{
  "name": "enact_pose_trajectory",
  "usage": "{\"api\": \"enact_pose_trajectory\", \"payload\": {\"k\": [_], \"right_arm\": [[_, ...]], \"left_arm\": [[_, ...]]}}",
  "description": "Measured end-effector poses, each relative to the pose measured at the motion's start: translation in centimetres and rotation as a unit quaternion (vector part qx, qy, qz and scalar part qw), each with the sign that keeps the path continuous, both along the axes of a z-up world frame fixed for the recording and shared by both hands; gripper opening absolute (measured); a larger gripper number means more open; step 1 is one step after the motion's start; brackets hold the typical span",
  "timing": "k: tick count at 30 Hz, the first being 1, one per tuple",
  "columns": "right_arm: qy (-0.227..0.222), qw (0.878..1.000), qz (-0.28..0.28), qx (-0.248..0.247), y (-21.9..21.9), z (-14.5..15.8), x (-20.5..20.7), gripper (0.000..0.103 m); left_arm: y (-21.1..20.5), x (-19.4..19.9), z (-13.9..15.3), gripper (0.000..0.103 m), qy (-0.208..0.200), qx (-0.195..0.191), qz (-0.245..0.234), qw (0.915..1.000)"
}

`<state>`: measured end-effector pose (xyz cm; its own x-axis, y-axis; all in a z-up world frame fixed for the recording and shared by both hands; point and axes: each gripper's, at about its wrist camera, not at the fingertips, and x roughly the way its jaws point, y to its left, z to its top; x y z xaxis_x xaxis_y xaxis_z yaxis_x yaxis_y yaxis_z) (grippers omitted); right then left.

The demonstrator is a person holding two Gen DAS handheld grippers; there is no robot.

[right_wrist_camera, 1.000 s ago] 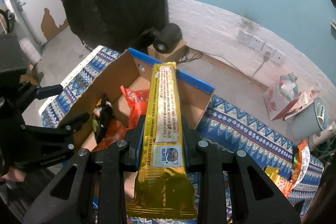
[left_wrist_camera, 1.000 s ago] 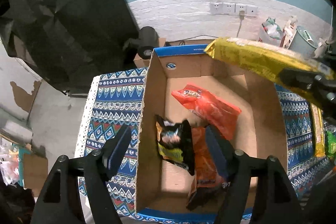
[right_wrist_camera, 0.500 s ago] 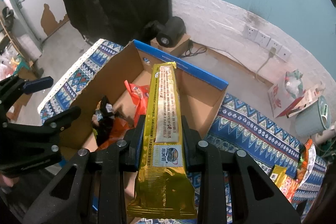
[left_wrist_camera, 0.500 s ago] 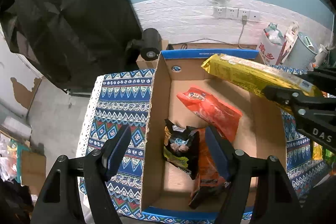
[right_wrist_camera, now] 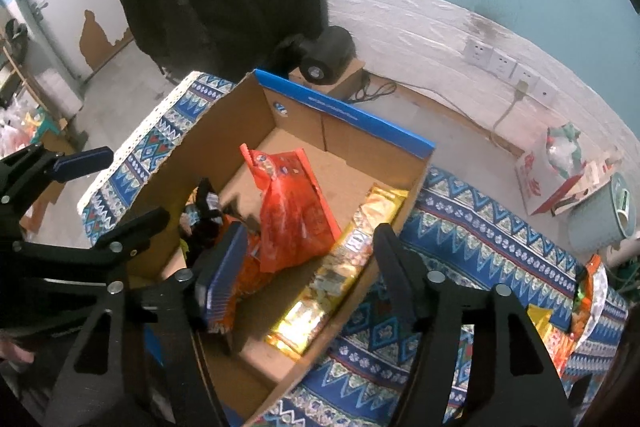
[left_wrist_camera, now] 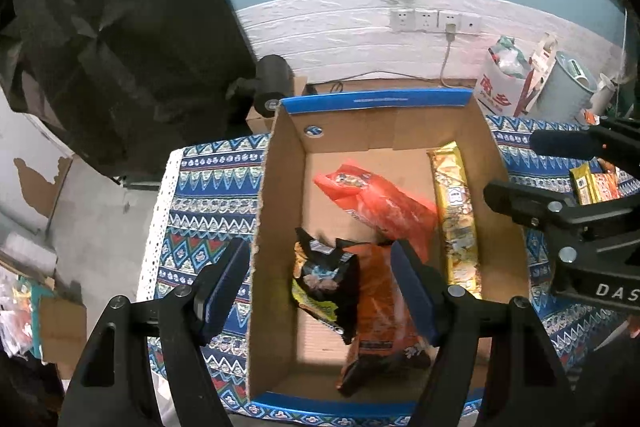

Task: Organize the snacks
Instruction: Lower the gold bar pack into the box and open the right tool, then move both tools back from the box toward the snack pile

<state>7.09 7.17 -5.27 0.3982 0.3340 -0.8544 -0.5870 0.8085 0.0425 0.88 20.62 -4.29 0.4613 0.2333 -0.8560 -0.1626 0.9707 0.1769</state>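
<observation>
An open cardboard box with a blue rim stands on a patterned blue cloth. Inside lie a red bag, a black and yellow bag, an orange bag and a long gold packet along the right wall. My right gripper hovers above the box, its jaws opening with nothing pressed between them; the gold packet lies below. My left gripper is open over the box's near left part, holding nothing.
More snack packets lie on the cloth to the right of the box. A black roll on a small carton stands behind the box. A paper bag and a pale bin sit by the wall with sockets.
The right gripper's jaws have parted and let go of the gold packet, which now lies in the box along its right wall. The left gripper has stayed open in place.
</observation>
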Motion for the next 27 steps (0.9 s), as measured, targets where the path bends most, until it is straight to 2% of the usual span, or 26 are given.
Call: {"api": "enact_pose_trajectory", "payload": {"k": [13,21,27], "right_arm": [[-0.015,0.999,-0.026,-0.021,-5.8,1.0,-1.1,0.076],[-0.016,0.998,-0.039,-0.051,-10.3,0.4,-2.0,0.077],[-0.014,0.996,-0.056,-0.074,-14.1,-0.1,-2.6,0.077]], "left_arm": [[-3.6,0.7,0.2,0.075,0.004,-0.002,-0.035,0.9994],[-8.2,1.5,-0.2,0.076,0.022,-0.012,-0.08,0.9965],[-12.5,2.0,-1.0,0.076,0.037,-0.006,-0.121,0.9919]]}}
